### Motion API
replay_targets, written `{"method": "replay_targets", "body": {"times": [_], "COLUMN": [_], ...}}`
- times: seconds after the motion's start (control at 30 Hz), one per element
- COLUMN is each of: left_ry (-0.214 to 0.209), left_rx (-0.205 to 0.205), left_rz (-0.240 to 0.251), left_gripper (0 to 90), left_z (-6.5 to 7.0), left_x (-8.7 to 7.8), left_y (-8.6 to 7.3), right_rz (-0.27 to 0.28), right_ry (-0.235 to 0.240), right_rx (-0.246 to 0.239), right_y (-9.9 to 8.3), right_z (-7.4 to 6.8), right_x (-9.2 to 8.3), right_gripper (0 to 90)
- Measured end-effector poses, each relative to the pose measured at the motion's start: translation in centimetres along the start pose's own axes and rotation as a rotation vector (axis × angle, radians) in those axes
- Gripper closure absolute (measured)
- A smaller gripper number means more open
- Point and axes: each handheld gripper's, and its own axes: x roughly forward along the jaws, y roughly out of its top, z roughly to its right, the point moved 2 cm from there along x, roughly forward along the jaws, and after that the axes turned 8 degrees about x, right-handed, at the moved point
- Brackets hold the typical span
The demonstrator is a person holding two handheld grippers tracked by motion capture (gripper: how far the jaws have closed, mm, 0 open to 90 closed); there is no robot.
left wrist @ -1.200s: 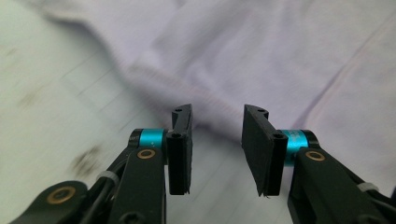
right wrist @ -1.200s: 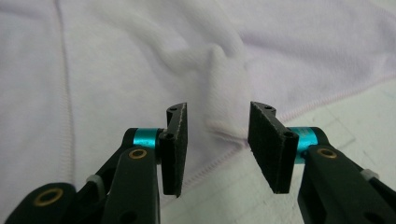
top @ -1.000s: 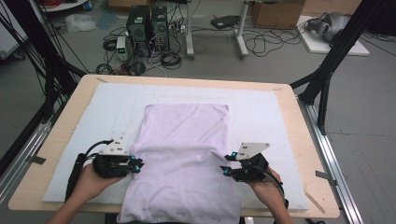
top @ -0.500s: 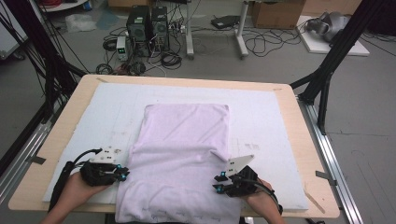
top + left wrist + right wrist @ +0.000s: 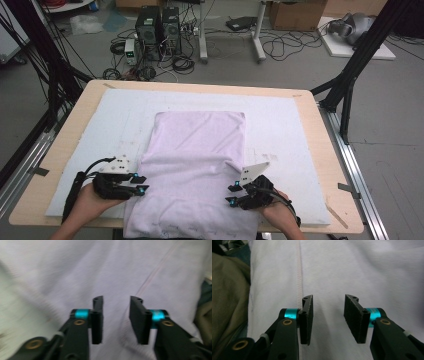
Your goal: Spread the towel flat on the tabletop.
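A pale lilac cloth (image 5: 195, 150) lies folded on the white mat (image 5: 280, 115), and its near end hangs over the table's front edge. My left gripper (image 5: 141, 184) is at the cloth's left edge near the front. Its jaws have just been opening and stand open over the cloth (image 5: 75, 270), with nothing between them (image 5: 116, 315). My right gripper (image 5: 231, 195) is at the cloth's right edge and points inward. Its jaws have also just been opening and stand open above the cloth (image 5: 362, 265) beside a stitched seam, gripping nothing (image 5: 328, 315).
The wooden table (image 5: 327, 165) shows as a bare border around the mat. Computer towers (image 5: 157, 25) and cables sit on the floor beyond it. Black frame legs (image 5: 350, 85) stand at the right. Olive fabric (image 5: 229, 290) shows at the left of the right gripper view.
Both grippers have drawn back toward the table's near edge. The left one then edged in toward the cloth again. The cloth lies as before.
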Motion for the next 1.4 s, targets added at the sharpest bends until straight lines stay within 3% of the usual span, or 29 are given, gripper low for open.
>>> {"method": "replay_targets", "body": {"times": [0.03,0.1,0.13,0.17,0.2,0.27,0.37,0.43,0.47,0.5,0.53,0.6,0.63,0.7,0.77,0.87,0.9,0.93,0.97,1.0,1.07,1.17,1.23,1.3,1.33,1.4], "left_ry": [-0.054,-0.072,-0.072,-0.050,-0.066,-0.063,-0.081,-0.092,-0.112,-0.125,-0.124,-0.076,-0.065,-0.041,-0.010,-0.004,-0.011,0.015,-0.005,-0.010,-0.017,-0.030,-0.052,-0.062,-0.047,-0.016], "left_rx": [0.003,0.036,0.036,0.085,0.071,0.091,0.107,0.118,0.119,0.118,0.105,0.105,0.106,0.093,0.081,0.064,0.070,0.090,0.079,0.077,0.091,0.096,0.115,0.127,0.128,0.123], "left_rz": [-0.024,-0.068,-0.068,-0.048,-0.050,-0.052,-0.051,-0.043,0.006,0.022,0.044,0.046,0.058,0.067,0.043,-0.029,-0.045,-0.023,-0.013,-0.007,-0.019,-0.017,0.001,0.035,0.041,0.031], "left_gripper": [53.6,53.4,61.2,71.1,82.8,84.3,85.0,85.0,84.6,83.5,79.9,67.6,66.7,64.3,63.3,61.0,64.6,71.2,81.4,86.7,88.2,88.4,88.4,86.4,77.9,67.7], "left_z": [0.8,1.5,1.5,2.1,2.2,2.5,4.2,4.8,6.1,6.4,6.4,5.7,5.1,3.9,2.7,1.7,1.7,1.9,2.0,2.1,2.4,3.5,4.9,6.0,6.1,5.6], "left_x": [1.1,2.1,2.1,2.1,2.0,1.7,-0.4,-1.1,-2.6,-3.2,-3.5,-3.4,-3.1,-2.1,-0.7,1.3,1.7,1.7,1.6,1.5,1.1,0.0,-1.4,-2.4,-2.5,-2.1], "left_y": [0.1,-0.3,-0.3,-0.8,-0.9,-1.1,-2.1,-2.4,-2.8,-2.7,-2.6,-2.1,-1.8,-1.1,-0.7,-1.0,-1.3,-1.5,-1.7,-1.8,-2.0,-2.7,-3.2,-3.3,-3.1,-2.6], "right_rz": [0.001,0.002,-0.002,-0.003,-0.011,-0.013,-0.020,-0.011,0.005,0.018,0.032,0.038,0.031,0.020,0.016,-0.041,-0.005,0.005,0.008,0.014,0.008,-0.014,-0.016,0.009,0.035,0.066], "right_ry": [-0.007,-0.007,-0.009,-0.002,0.019,0.008,0.049,0.109,0.147,0.156,0.133,0.069,0.021,-0.016,-0.027,-0.065,-0.052,-0.040,-0.017,-0.014,-0.008,0.009,0.061,0.084,0.091,0.039], "right_rx": [-0.004,-0.013,-0.014,-0.011,-0.018,-0.026,-0.024,-0.020,-0.029,-0.051,-0.063,-0.072,-0.077,-0.053,-0.025,-0.045,-0.030,-0.020,-0.015,-0.028,-0.023,-0.017,-0.029,-0.040,-0.045,-0.054], "right_y": [0.0,0.0,0.0,0.0,0.0,0.0,-0.4,-0.9,-1.0,-0.9,-0.7,0.0,0.3,0.5,0.4,-0.1,-0.3,-0.5,-0.6,-0.7,-0.7,-1.0,-1.6,-1.9,-1.8,-1.1], "right_z": [-0.2,-0.3,-0.3,-0.4,-0.6,-1.1,-2.2,-3.6,-4.5,-5.3,-5.6,-5.2,-4.6,-3.1,-2.0,-1.3,-1.2,-1.0,-1.1,-1.2,-1.2,-1.6,-3.0,-4.8,-5.3,-5.3], "right_x": [0.2,0.2,0.2,0.2,0.2,0.3,0.0,-0.5,-0.9,-1.5,-2.1,-3.0,-3.0,-2.5,-1.6,0.0,0.0,0.0,-0.1,0.0,-0.1,-0.6,-1.3,-2.6,-3.2,-3.8], "right_gripper": [58.0,67.2,73.2,81.3,86.3,87.5,87.8,87.6,86.8,84.8,80.2,73.0,69.5,67.8,64.5,66.1,71.2,78.3,86.9,87.5,88.2,88.7,88.6,87.3,83.8,76.4]}}
